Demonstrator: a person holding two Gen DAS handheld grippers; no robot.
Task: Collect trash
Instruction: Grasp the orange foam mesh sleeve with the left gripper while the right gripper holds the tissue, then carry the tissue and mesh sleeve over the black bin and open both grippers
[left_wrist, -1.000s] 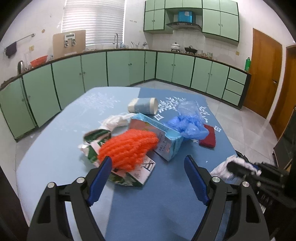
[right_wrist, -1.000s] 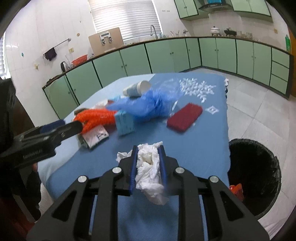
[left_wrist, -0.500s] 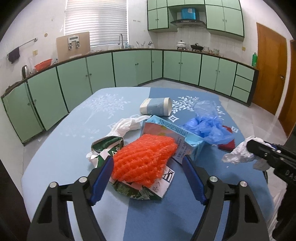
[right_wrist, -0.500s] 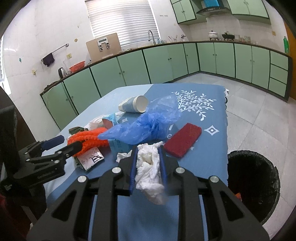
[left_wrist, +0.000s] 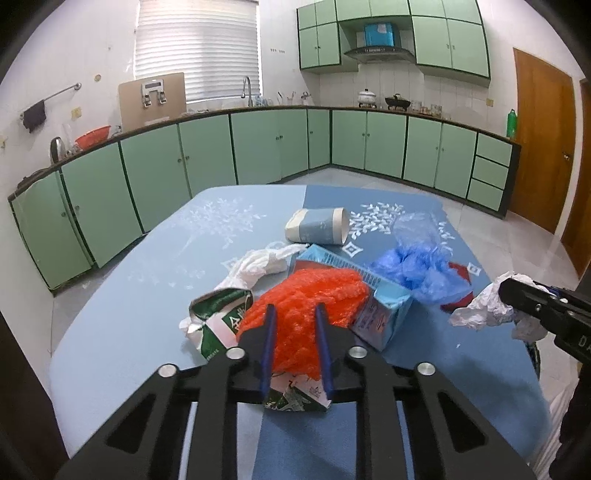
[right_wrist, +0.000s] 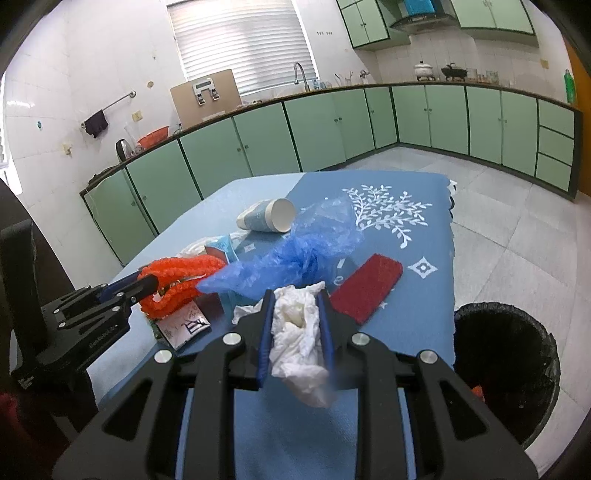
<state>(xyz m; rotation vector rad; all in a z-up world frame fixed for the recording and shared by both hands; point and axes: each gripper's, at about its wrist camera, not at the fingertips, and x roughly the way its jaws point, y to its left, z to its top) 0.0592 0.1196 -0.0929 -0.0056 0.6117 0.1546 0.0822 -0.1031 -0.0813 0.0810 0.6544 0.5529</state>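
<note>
The left claw (left_wrist: 293, 341) is closing on an orange foam net sleeve (left_wrist: 314, 302) atop the litter mid-bench; the right claw (right_wrist: 295, 325) grips a crumpled white tissue (right_wrist: 295, 332) above the bench's near edge. The soft net may slip out, or drag the green-and-white carton (left_wrist: 218, 325) beneath it, before reaching the black-lined bin (right_wrist: 506, 369).

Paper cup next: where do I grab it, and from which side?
The paper cup lies on its side, open mouth toward the blue plastic bag. Come from above and pinch across its round wall at mid-body, jaws square to its axis; the rim would probably crush.
</note>
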